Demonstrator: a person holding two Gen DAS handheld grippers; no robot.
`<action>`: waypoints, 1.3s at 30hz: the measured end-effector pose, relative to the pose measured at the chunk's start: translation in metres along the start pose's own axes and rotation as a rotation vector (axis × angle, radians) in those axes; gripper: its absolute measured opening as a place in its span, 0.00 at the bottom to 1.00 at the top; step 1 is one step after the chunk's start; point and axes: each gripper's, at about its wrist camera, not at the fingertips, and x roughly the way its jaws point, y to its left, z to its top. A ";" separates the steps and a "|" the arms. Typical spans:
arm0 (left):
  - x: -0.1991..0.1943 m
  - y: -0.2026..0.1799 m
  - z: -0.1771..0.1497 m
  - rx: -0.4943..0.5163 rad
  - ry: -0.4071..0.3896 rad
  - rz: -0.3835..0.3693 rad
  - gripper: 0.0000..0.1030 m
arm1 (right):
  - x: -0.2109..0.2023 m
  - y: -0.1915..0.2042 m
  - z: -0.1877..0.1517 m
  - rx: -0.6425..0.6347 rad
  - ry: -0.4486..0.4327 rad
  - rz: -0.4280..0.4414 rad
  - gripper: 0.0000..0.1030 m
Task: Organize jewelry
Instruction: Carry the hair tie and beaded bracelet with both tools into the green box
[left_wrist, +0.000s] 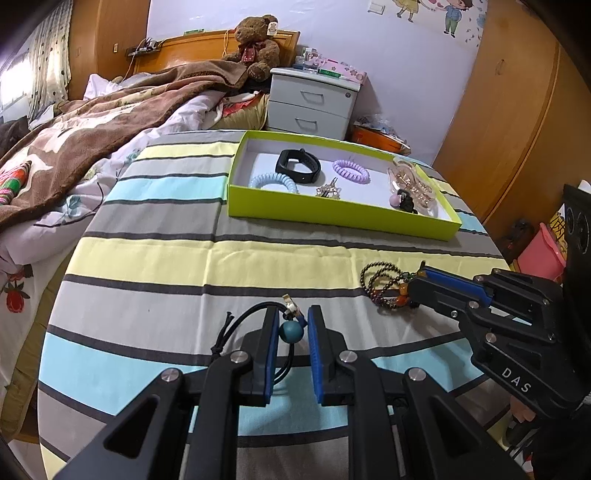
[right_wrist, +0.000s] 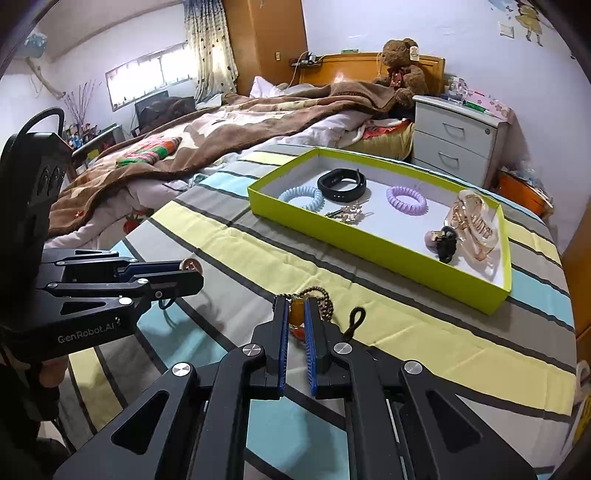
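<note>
Between my left gripper (left_wrist: 290, 325) jaws, parted, lay the limp cord necklace (left_wrist: 258, 317); right gripper (right_wrist: 295, 314) pinched the slithery bead bracelet (right_wrist: 317, 299) at its amber bead.

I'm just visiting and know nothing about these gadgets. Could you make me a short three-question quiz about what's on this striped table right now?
1. True or false: the green box already holds the black wristband.
2. Which coil hair tie lies nearer the hair claw: A the blue coil, B the purple coil?
3. What sits between the fingers of the right gripper?

Key: 1 true. 2 B. 3 The beaded bracelet, at its orange bead.
</note>
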 end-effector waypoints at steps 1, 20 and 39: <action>-0.001 0.000 0.000 0.002 -0.002 0.000 0.16 | -0.001 -0.001 -0.001 0.006 -0.002 0.001 0.08; -0.014 -0.009 0.017 0.024 -0.044 -0.010 0.16 | -0.037 -0.004 0.019 0.029 -0.117 0.015 0.08; -0.019 -0.016 0.080 0.057 -0.118 -0.040 0.16 | -0.053 -0.034 0.062 0.067 -0.191 -0.042 0.08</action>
